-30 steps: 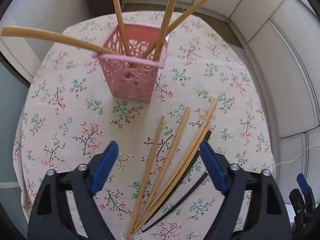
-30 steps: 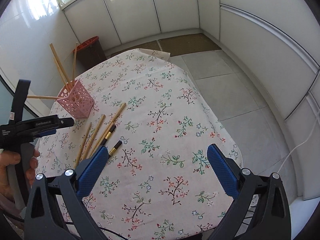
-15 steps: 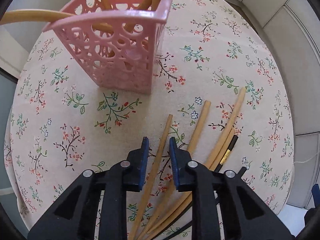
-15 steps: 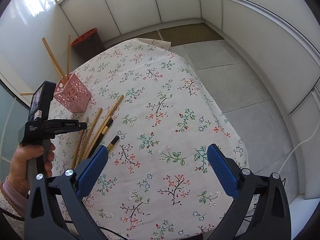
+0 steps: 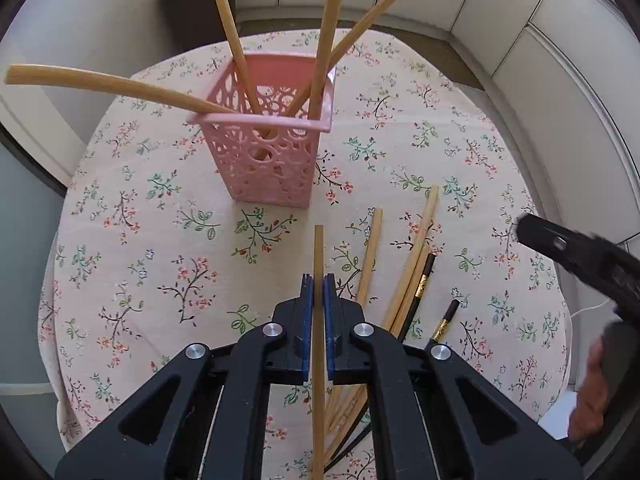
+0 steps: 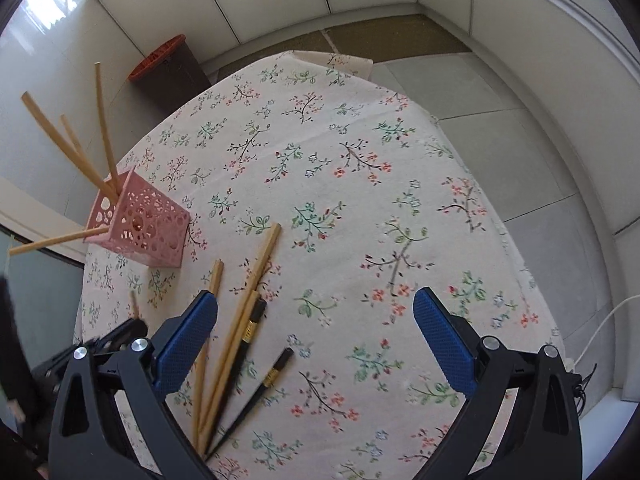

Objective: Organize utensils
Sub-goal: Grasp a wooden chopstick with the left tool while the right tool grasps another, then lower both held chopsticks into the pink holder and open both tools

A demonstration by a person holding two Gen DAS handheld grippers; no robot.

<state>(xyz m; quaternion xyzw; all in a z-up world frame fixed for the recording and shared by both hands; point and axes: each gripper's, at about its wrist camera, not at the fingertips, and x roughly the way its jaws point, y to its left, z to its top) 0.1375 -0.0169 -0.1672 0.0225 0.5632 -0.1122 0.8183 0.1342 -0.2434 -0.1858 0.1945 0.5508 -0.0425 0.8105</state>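
Tightly, left gripper (image 5: 319, 286) jaws clamp one wooden chopstick (image 5: 318, 256); right gripper (image 6: 316, 344) jaws gape.

A pink perforated plastic basket (image 5: 266, 152) holds tan wooden chopsticks (image 5: 228, 26) on the table's cream cloth with a floral pattern (image 6: 320, 184), black chopsticks with gold bands (image 6: 266, 384) beside it.

No readable text, label, brand or number in either wrist view. Gold bands on black chopsticks (image 6: 250, 326) too small to tell whether they carry characters. Floral tablecloth on bench (image 6: 320, 184) bears printed flower sprigs only, no lettering.
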